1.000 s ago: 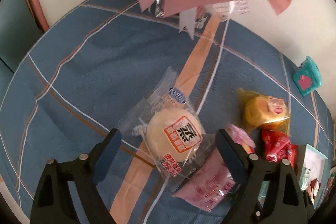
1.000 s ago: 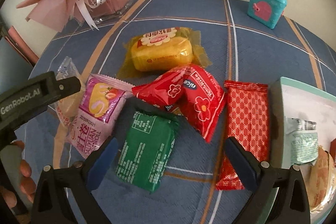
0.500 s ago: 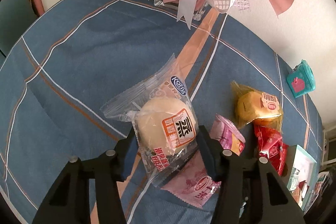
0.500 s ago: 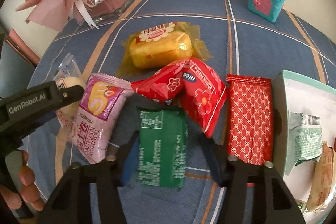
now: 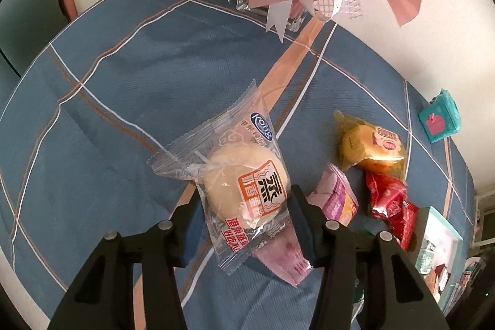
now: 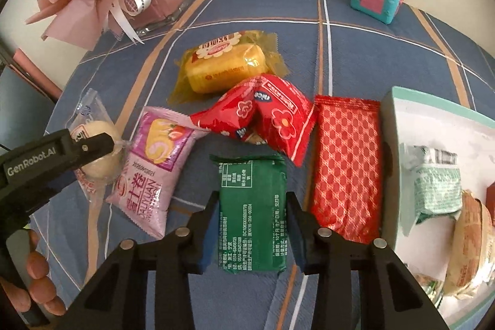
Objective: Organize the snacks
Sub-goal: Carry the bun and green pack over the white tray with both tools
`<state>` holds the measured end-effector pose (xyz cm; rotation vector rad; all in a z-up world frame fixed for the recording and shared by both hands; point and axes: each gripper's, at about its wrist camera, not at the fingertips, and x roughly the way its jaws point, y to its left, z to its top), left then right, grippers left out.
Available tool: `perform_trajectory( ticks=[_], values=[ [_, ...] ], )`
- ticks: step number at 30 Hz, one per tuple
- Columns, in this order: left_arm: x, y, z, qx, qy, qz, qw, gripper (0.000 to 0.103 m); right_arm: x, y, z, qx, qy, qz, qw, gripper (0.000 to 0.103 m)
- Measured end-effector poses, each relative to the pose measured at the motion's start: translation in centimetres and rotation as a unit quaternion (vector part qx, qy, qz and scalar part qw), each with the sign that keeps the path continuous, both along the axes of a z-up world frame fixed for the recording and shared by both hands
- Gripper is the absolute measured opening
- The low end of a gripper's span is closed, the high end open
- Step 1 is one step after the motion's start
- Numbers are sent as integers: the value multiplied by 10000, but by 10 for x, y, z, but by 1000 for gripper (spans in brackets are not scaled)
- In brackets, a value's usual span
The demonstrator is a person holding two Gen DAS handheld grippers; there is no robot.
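A blue plaid counter carries the snacks, with a white box of packets at its right edge. The right gripper has its jaws closing on the green packet, just left of a red patterned packet. The left gripper has its jaws narrow, clamped on the clear-wrapped bun, beside a pink packet.

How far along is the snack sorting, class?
Done: a few packets already lie in the white box. In hand: left gripper pinches the steamed cake; right gripper is closing on the green packet. Left: yellow cake, red packets, pink roll.
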<state>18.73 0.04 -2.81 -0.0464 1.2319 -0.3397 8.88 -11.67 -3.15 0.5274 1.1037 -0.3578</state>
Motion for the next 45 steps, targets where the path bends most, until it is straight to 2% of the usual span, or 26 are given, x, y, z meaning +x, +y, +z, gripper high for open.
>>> perform_trajectory(
  ticks=[12, 28, 45],
  values=[
    [-33, -3, 23, 8, -216, -154, 9996, 54, -19, 10, 15, -95, -14, 37, 9999, 42],
    [-71, -9, 52, -145, -477, -298, 9983, 54, -70, 8, 47, -302, -177, -15, 9994, 42],
    [-110, -67, 58, -253, -445, -839, 9952, 54, -108, -38, 64, -368, -191, -447, 9981, 42]
  ],
)
